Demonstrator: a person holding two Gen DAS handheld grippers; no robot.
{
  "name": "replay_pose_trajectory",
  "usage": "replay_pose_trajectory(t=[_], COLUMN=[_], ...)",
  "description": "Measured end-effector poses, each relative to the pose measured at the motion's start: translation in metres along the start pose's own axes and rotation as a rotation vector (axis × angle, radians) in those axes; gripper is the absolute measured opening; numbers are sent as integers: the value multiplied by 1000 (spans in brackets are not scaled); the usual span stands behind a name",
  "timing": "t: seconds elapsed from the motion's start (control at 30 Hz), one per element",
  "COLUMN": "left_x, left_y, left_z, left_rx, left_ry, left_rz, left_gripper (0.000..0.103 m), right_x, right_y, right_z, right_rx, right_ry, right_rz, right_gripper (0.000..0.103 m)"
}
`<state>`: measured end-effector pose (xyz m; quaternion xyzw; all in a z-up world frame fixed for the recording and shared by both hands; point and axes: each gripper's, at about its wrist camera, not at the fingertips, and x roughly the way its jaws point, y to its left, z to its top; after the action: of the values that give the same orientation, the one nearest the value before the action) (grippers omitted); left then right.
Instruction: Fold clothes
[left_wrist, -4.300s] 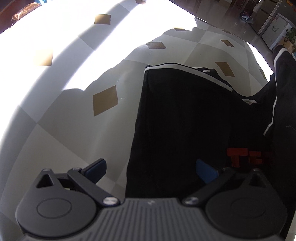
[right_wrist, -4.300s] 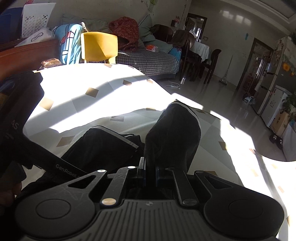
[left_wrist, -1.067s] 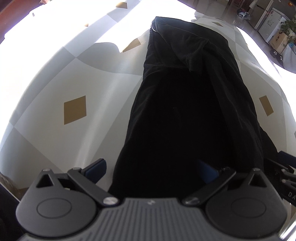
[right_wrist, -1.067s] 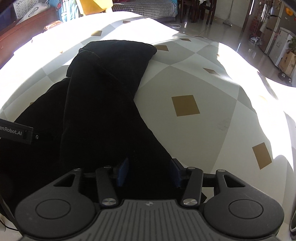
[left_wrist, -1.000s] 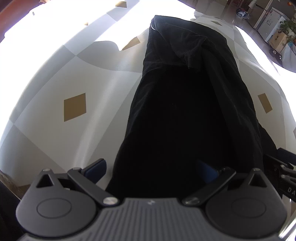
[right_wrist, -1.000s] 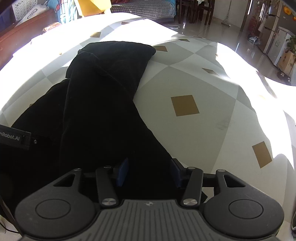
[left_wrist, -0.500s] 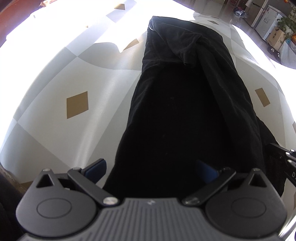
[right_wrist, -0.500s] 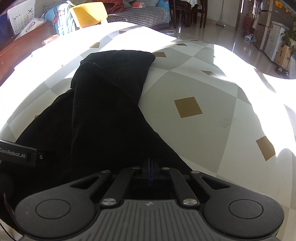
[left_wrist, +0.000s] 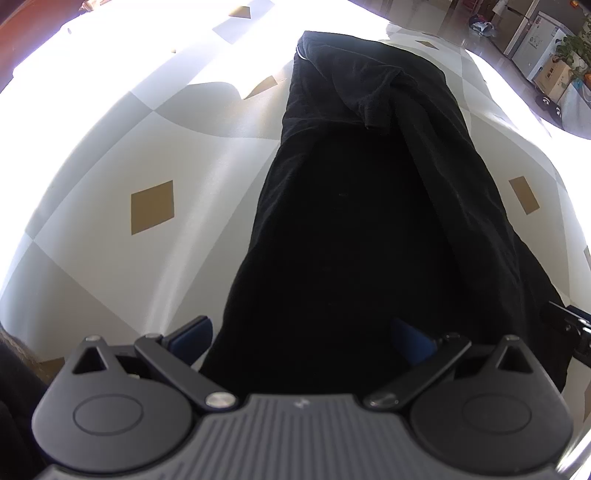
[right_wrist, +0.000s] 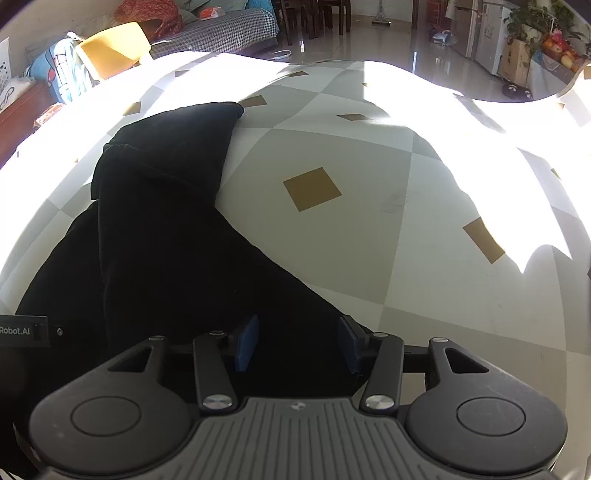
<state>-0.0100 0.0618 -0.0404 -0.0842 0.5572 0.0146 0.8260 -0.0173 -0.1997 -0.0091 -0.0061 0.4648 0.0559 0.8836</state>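
A black garment (left_wrist: 369, 206) lies in a long folded strip on the table's checked cloth (left_wrist: 110, 155). A sleeve end is turned across its far part. My left gripper (left_wrist: 301, 336) hovers open and wide over the garment's near end, its left fingertip (left_wrist: 192, 332) off the cloth edge. In the right wrist view the same garment (right_wrist: 159, 229) runs off to the left. My right gripper (right_wrist: 298, 343) is over its near right corner. Its jaws are opening, with black cloth between the pads but not pinched. The left gripper's body (right_wrist: 24, 330) shows at the left edge.
The tablecloth (right_wrist: 369, 229) has grey and white squares with tan diamonds and bright sun patches. Beyond the far edge stand a yellow chair (right_wrist: 114, 48), a checked sofa (right_wrist: 221, 35) and a white fridge (right_wrist: 487, 37) on a glossy floor.
Half a second ago the right jaws were shut on the cloth; now they stand apart again. The right view has shifted and rolled slightly. The left gripper and garment have stayed put.
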Motion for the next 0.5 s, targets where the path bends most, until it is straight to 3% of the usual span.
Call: replay_pose_trajectory(t=[0.17,0.5], left_x=[0,1], left_y=[1,1], left_z=[1,3], left_rx=[-9,-11], left_ry=[-2,-6], left_rz=[0,0], left_gripper=[103,103], right_x=[-2,-8], right_y=[8,9], right_z=[-5,-9], right_rx=[-13,47], right_ry=[-26,-49], right_rz=[-86,-162], right_gripper=[48,52])
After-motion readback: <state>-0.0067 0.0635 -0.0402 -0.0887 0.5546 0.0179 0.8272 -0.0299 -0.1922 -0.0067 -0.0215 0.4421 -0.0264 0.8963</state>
